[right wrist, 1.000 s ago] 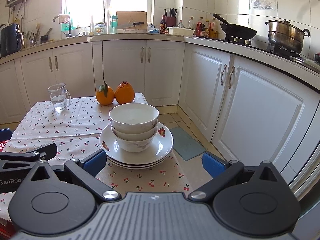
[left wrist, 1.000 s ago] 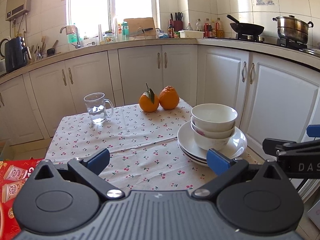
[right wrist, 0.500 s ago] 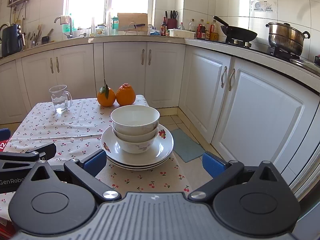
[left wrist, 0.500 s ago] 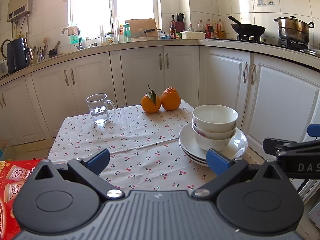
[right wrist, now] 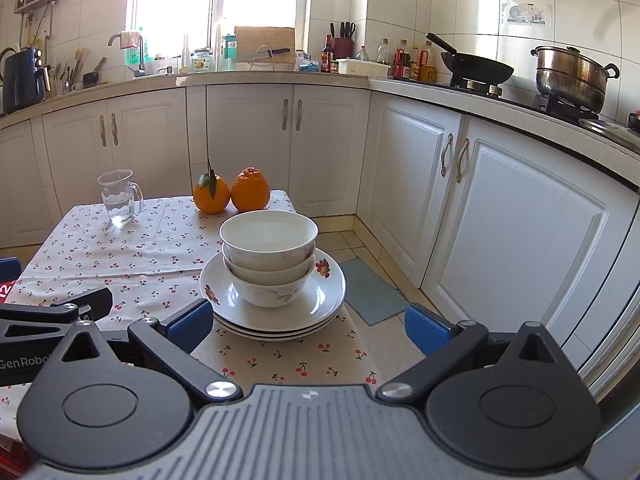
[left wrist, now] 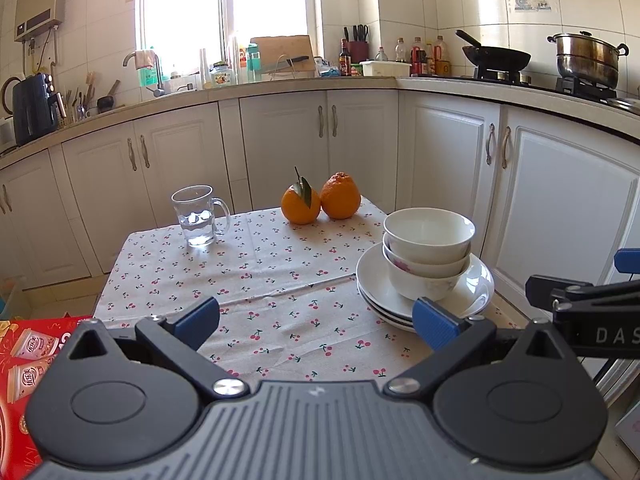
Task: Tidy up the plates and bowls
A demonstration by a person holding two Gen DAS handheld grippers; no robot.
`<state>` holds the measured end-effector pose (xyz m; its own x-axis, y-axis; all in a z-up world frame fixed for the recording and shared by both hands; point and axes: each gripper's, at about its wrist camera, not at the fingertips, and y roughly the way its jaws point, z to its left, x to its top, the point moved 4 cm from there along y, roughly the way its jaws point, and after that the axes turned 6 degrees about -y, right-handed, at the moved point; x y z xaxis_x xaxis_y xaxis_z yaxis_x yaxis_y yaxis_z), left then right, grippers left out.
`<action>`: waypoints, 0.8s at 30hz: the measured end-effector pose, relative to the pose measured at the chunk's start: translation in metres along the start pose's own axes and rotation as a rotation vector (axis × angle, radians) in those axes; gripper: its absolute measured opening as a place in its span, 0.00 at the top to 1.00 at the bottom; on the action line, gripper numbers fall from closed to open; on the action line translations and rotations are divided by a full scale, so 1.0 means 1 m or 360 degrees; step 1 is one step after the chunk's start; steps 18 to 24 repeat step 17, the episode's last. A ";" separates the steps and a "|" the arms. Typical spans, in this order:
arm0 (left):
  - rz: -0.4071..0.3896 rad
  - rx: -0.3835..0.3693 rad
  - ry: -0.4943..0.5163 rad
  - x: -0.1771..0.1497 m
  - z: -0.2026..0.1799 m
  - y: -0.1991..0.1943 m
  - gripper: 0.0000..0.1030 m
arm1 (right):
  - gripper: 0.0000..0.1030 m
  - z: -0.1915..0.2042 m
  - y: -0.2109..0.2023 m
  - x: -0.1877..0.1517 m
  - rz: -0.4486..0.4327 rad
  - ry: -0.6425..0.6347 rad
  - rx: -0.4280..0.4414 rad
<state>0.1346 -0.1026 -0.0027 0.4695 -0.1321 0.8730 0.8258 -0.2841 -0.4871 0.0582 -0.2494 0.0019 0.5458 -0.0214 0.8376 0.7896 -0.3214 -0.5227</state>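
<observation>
Kitchen table (left wrist: 240, 280) with a cherry-print cloth, white cabinets behind. Bowls (right wrist: 269, 256) sit nested, at least two and maybe three, on a stack of plates (right wrist: 276, 312) at the table's right corner. From our right claw (right wrist: 306, 328) the stack is dead ahead, just past the fingertips. From our left claw (left wrist: 316, 320) it's ahead and to the right, with the right finger's blue pad (left wrist: 434, 322) overlapping the plate rim in view; we can't tell if it touches.

Both claws are spread wide and hold nothing.

We judge that everything is already stacked, so the job looks near done, or we are about to move the pile. If we lift:
- Take the top bowl by its rim with the right claw, one finger inside and one outside, then close gently. Glazed ceramic is slick.
- Lift straight up so the bowl below doesn't drag along.
- Steady the plate rim with the left claw if the pile shifts.
- The stack sits close to the table edge with floor beside it, so don't push it further right.

Beyond the stack: two oranges (left wrist: 320, 200) at the far edge, and a glass mug (left wrist: 198, 216) with water far left of both claws, well apart from the dishes. A red box (left wrist: 24, 360) lies at the left claw's near left.
</observation>
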 end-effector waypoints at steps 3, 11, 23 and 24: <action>0.0001 -0.0002 -0.0001 0.000 0.000 0.000 0.01 | 0.00 0.000 0.000 0.000 -0.0002 -0.0004 -0.0004; 0.0008 -0.0005 -0.0003 0.000 -0.002 0.001 0.01 | 0.00 0.000 0.000 0.000 -0.0002 -0.0008 -0.0010; 0.0015 -0.0009 -0.0007 0.000 -0.001 0.003 0.01 | 0.00 0.001 0.001 0.002 -0.0001 -0.0014 -0.0017; 0.0015 -0.0009 -0.0007 0.000 -0.001 0.003 0.01 | 0.00 0.001 0.001 0.002 -0.0001 -0.0014 -0.0017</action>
